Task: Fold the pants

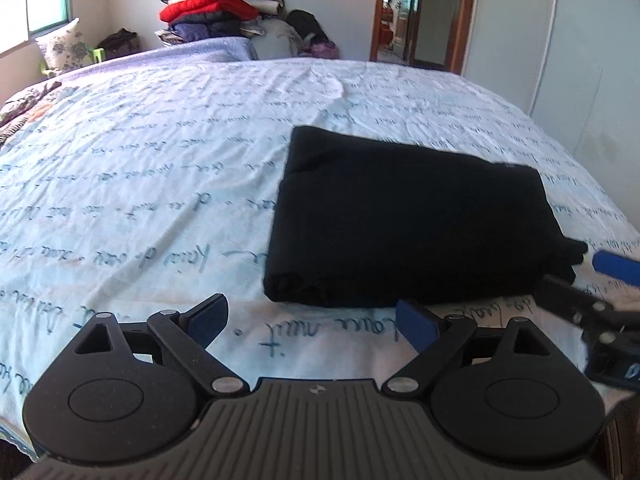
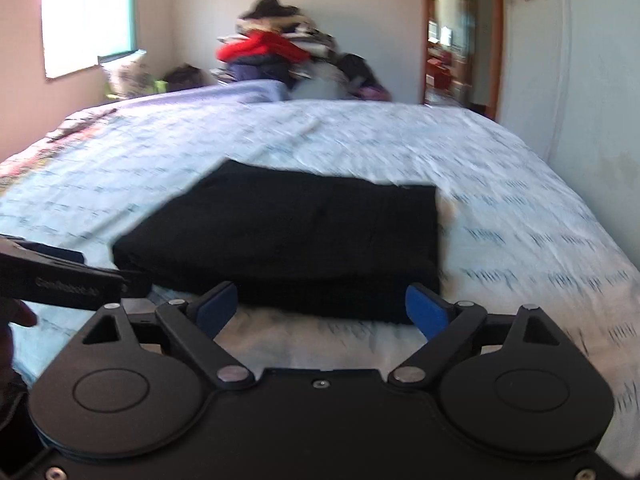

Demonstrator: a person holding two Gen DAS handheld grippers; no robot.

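Pants [image 1: 408, 220]: lay as a compact black rectangle on the bed [image 1: 160, 160]; I judged folding done.
Left claw [image 1: 308, 320]: released, empty.
Right claw [image 2: 322, 310]: released, empty.
Left to do: nothing evident.

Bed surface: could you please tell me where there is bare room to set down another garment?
Bare sheet lies left of the folded black pants, and beyond them toward the clothes pile. The near edge is crowded by both open tongs.
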